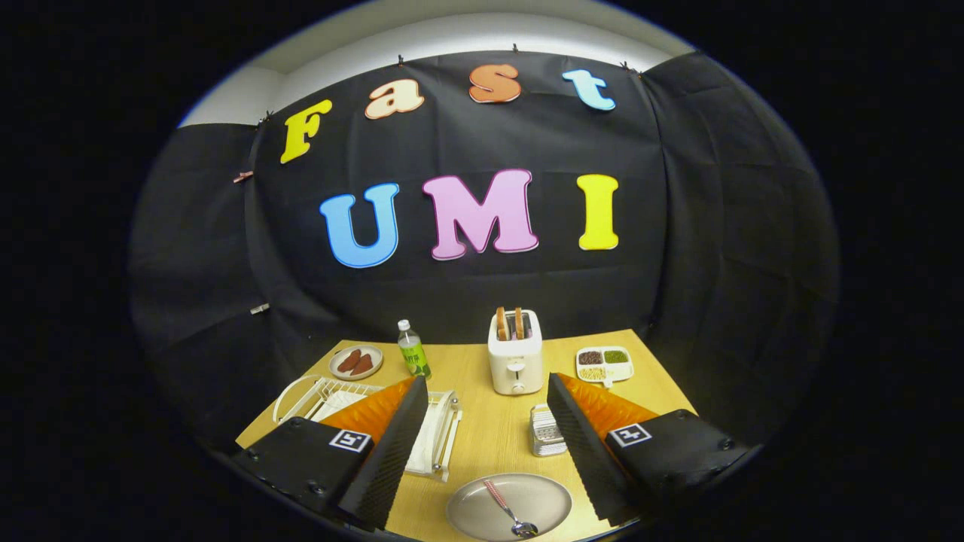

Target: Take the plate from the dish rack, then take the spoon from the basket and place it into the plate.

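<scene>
A round grey plate (509, 506) lies flat on the wooden table (482, 436), low between my two fingers. A spoon (506, 510) with a red-and-white handle rests in the plate, its bowl toward me. My gripper (486, 418) hangs above the table, open wide, nothing between its fingers. The white wire dish rack (440, 436) stands behind my left finger (392, 452), partly hidden by it. A small metal basket (547, 433) sits just inside my right finger (584, 452).
A white toaster (515, 360) with two slices of toast stands beyond the fingers at the table's back. A green-labelled bottle (413, 350) and a small plate of brown food (355, 362) are at back left. A divided snack tray (604, 364) is at back right.
</scene>
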A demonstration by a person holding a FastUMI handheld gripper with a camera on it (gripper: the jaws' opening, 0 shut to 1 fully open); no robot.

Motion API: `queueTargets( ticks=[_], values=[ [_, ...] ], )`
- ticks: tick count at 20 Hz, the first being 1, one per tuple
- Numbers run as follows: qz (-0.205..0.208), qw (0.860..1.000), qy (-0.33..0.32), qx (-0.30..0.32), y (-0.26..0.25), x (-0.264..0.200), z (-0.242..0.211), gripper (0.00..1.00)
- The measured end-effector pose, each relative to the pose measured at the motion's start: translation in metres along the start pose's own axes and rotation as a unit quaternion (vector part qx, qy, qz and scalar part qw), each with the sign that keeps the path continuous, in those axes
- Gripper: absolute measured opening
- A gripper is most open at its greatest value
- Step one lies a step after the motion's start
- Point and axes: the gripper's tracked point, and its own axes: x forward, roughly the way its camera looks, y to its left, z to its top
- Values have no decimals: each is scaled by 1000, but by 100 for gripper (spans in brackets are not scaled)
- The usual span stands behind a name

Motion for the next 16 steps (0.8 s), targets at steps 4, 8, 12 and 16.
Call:
queueTargets(
  ticks=[4,8,12,16],
  values=[
    [-22,998,-56,0,-2,-25,36,98],
    [-17,998,-55,-18,-4,-30,31,98],
    [-11,999,-38,-14,-10,-25,22,98],
    [-4,1000,-19,-8,-11,-13,11,98]
  ],
)
